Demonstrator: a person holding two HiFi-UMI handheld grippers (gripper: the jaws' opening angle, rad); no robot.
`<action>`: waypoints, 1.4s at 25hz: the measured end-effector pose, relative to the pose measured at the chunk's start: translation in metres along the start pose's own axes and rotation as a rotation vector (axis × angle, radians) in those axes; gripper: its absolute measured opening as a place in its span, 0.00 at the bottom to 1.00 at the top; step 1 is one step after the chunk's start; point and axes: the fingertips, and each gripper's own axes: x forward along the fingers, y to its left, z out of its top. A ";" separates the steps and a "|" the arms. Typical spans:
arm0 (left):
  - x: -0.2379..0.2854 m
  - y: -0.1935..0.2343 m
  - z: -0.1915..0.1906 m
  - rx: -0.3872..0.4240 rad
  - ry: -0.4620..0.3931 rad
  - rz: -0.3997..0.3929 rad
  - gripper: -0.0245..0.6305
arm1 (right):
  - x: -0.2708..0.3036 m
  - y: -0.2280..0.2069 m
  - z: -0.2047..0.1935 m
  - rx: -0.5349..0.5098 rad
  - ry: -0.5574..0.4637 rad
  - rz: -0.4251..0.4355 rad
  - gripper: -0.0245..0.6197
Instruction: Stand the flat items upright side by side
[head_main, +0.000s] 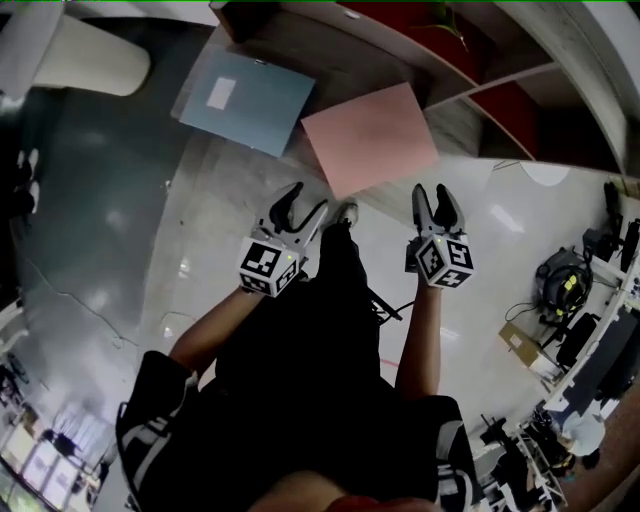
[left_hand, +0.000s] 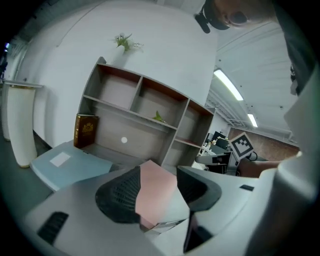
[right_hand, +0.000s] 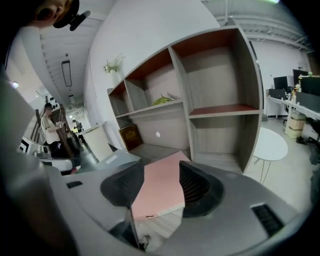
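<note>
A pink folder (head_main: 370, 135) lies flat on the low wooden base (head_main: 300, 50) of a shelf unit. A blue-grey folder (head_main: 245, 100) with a white label lies flat to its left. My left gripper (head_main: 308, 200) hovers just short of the pink folder's near corner, jaws open and empty. My right gripper (head_main: 431, 192) hangs off the folder's near right side, also open and empty. In the left gripper view the pink folder (left_hand: 157, 182) shows beyond the gap between the dark pads (left_hand: 120, 195). The right gripper view frames the pink folder (right_hand: 160, 190) the same way, with the blue-grey folder (right_hand: 117, 160) further left.
The open shelf unit (right_hand: 215, 110) has several empty compartments. A brown book (left_hand: 86, 131) stands upright in its lower left one. A cream cylinder (head_main: 90, 55) stands left of the shelf. A round white table (right_hand: 272, 145) is at the right. The person's shoe (head_main: 345, 212) is below the pink folder.
</note>
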 end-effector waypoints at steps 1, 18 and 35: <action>0.008 0.000 -0.008 -0.016 0.011 0.019 0.37 | 0.008 -0.009 -0.002 -0.005 0.019 0.016 0.39; 0.088 0.018 -0.127 -0.260 0.172 0.230 0.48 | 0.116 -0.119 -0.086 -0.107 0.363 0.156 0.51; 0.110 0.030 -0.183 -0.377 0.272 0.182 0.52 | 0.129 -0.126 -0.125 -0.031 0.450 0.244 0.52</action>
